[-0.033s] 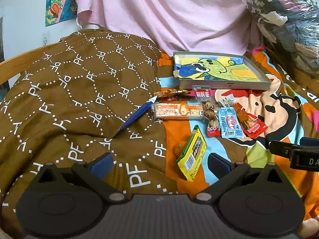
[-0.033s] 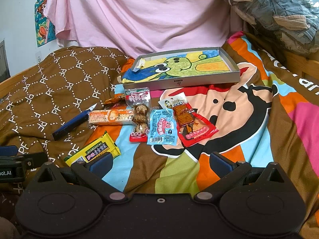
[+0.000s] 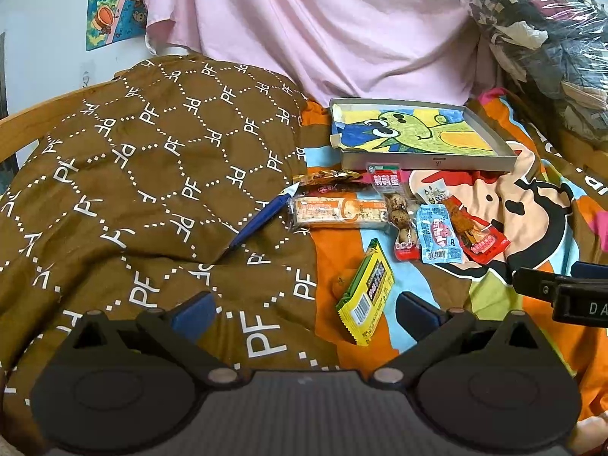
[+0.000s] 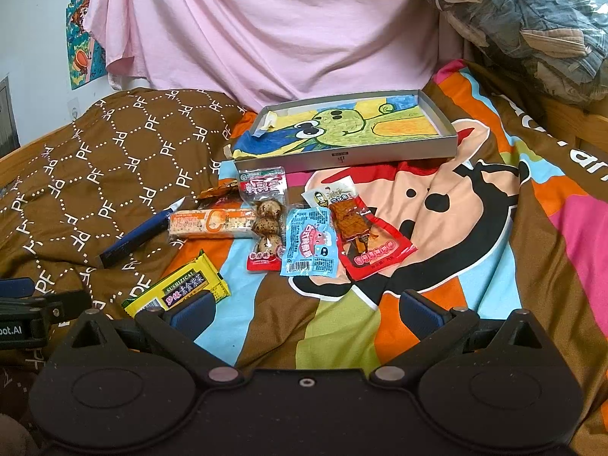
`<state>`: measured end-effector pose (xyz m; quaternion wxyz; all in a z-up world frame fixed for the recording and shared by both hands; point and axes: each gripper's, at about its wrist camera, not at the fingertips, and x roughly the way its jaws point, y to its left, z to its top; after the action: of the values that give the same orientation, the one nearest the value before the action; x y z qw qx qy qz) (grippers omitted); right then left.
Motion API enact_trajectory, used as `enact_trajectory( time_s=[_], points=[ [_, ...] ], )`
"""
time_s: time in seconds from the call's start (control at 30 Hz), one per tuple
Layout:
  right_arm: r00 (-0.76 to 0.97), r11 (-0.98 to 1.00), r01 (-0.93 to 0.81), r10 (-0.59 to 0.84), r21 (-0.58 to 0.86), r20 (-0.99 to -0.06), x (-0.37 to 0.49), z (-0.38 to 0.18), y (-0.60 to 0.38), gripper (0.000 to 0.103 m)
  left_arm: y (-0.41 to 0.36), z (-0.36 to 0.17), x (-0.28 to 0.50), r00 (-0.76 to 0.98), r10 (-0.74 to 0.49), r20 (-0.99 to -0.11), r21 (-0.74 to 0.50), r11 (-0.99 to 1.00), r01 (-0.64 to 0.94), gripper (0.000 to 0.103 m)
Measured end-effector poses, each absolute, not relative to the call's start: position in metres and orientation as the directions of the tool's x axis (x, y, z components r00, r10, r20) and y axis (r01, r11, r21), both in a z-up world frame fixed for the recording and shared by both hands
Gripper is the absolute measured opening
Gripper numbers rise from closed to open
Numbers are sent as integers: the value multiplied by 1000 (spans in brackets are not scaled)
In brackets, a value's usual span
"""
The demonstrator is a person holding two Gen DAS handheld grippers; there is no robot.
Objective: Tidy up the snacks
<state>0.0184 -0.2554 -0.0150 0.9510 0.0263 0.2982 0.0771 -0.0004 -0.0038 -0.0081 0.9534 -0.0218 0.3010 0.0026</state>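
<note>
Several snack packets lie on a colourful cartoon bedsheet. Nearest is a yellow packet (image 3: 366, 290) (image 4: 176, 288). Beyond it are a long orange bar (image 3: 338, 211) (image 4: 211, 222), a quail-egg pack (image 3: 397, 211) (image 4: 266, 220), a light-blue packet (image 3: 437, 233) (image 4: 309, 245) and a red tofu packet (image 3: 475, 231) (image 4: 364, 235). Behind them rests a shallow grey box (image 3: 425, 159) (image 4: 342, 159) with a green cartoon drawing inside. My left gripper (image 3: 304, 309) is open and empty, just left of the yellow packet. My right gripper (image 4: 306, 309) is open and empty, short of the blue packet.
A brown patterned quilt (image 3: 152, 174) covers the left side, with a blue pen-like tool (image 3: 262, 216) (image 4: 138, 235) on its edge. A pink cloth (image 4: 285, 30) hangs behind. A plastic bag of clothes (image 4: 532, 19) is piled at the right. A wooden rail (image 3: 34, 121) runs along the left.
</note>
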Motion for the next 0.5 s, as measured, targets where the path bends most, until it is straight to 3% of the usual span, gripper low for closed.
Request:
enact_trajectory(
  time_s=[0.5],
  points=[
    [799, 987, -134, 164, 94, -578, 21, -21, -254, 102, -7, -11, 0, 812, -12, -583, -46, 999, -18, 103]
  ],
)
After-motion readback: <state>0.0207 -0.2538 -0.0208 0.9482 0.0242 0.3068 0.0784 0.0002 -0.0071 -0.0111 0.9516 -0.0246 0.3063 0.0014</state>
